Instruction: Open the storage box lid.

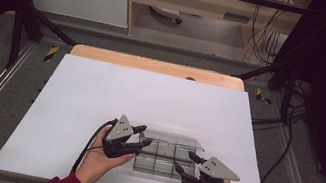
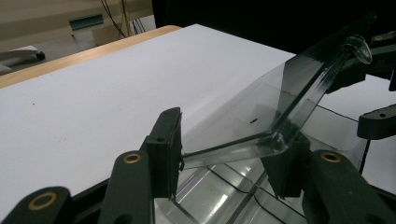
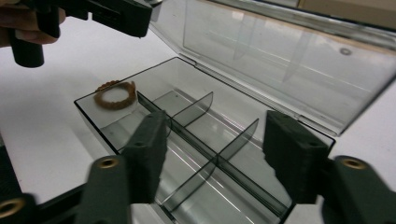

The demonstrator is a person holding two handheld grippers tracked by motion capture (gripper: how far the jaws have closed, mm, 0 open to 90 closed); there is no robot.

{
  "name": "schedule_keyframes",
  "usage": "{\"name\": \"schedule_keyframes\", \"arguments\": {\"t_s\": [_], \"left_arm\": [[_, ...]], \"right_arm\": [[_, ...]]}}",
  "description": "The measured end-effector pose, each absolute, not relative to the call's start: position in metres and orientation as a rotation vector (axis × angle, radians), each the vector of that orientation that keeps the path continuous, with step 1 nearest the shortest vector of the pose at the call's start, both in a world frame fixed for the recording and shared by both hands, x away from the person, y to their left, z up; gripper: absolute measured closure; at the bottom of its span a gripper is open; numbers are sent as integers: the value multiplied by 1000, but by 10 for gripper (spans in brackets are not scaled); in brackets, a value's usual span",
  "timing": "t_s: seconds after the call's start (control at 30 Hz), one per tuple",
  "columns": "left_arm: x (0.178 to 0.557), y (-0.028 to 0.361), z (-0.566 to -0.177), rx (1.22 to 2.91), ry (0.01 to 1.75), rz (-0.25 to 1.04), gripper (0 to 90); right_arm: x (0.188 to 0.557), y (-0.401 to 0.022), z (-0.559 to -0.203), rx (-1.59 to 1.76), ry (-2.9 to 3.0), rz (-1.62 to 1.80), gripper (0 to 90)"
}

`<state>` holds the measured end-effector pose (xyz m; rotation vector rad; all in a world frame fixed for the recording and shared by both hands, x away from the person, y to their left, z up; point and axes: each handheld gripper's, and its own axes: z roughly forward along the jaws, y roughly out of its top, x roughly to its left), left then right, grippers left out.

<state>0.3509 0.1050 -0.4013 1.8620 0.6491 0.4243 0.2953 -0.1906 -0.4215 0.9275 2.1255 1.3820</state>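
Compartment box (image 1: 164, 158): we see its long axis running left-right between both grippers; left gripper (image 1: 139, 135) pinches the raised lid (image 2: 280, 107), right gripper (image 1: 185, 162) spread empty.

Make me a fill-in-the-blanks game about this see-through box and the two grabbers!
1. The lid of the clear box is ____.
2. The left gripper holds the ____ by its edge.
3. Inside one corner compartment lies a brown ____.
4. The right gripper hovers over the dividers with its jaws ____.

Missing words: open; lid; ring; open
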Motion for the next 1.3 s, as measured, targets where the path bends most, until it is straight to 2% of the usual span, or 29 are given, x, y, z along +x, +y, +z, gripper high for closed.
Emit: {"name": "schedule_keyframes", "arguments": {"t_s": [0.27,0.37,0.53,0.6,0.67,0.87,1.13,1.3], "left_arm": [[355,105,-399,1843,669,413,517],[356,105,-399,1835,673,404,518],[357,106,-399,1831,683,399,516],[357,106,-399,1836,680,402,517],[358,106,-400,1836,683,400,518],[360,107,-400,1822,689,381,520],[357,109,-399,1851,699,380,522],[360,113,-400,1842,719,364,528]], "right_arm": [[301,-195,-423,1024,2156,1365,125],[303,-199,-424,1062,2134,1359,94],[313,-207,-425,1055,2112,1324,122],[321,-212,-426,1049,2103,1297,149],[329,-217,-426,1045,2097,1296,220],[347,-223,-422,995,2073,1331,282],[359,-213,-417,884,2095,1370,243],[361,-209,-418,851,2103,1370,294]]}}
